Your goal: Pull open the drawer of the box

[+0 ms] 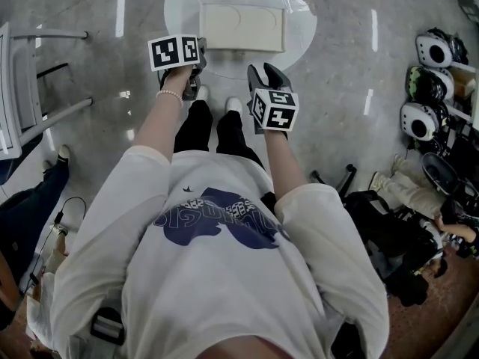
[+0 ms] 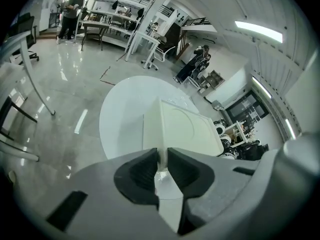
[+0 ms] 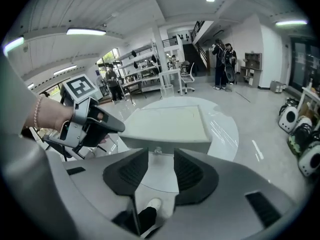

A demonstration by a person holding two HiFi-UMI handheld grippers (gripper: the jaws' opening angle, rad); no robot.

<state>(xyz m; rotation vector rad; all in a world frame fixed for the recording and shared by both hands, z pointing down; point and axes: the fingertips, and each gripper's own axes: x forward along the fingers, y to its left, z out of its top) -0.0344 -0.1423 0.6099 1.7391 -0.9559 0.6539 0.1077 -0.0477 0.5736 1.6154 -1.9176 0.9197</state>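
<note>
Left gripper [image 2: 162, 156] gripped the near corner of the cream rectangular box [image 2: 185, 129]; right gripper [image 3: 161, 159] stood released, jaws apart, facing the small drawer knob [image 3: 158, 150].

1. The round white table [image 1: 299, 32] has bare top to the right of the cream box [image 1: 243, 27], and a narrow free strip in front of it.
2. The left gripper [image 2: 162, 158] blocks the box's near left corner and appears to pinch it.
3. The right gripper [image 3: 161, 156], jaws apart, has a clear path to the small knob [image 3: 158, 150] on the box front.
4. A white metal frame [image 1: 30, 88] crowds the floor on the left, and piled gear [image 1: 430, 88] crowds the right.
</note>
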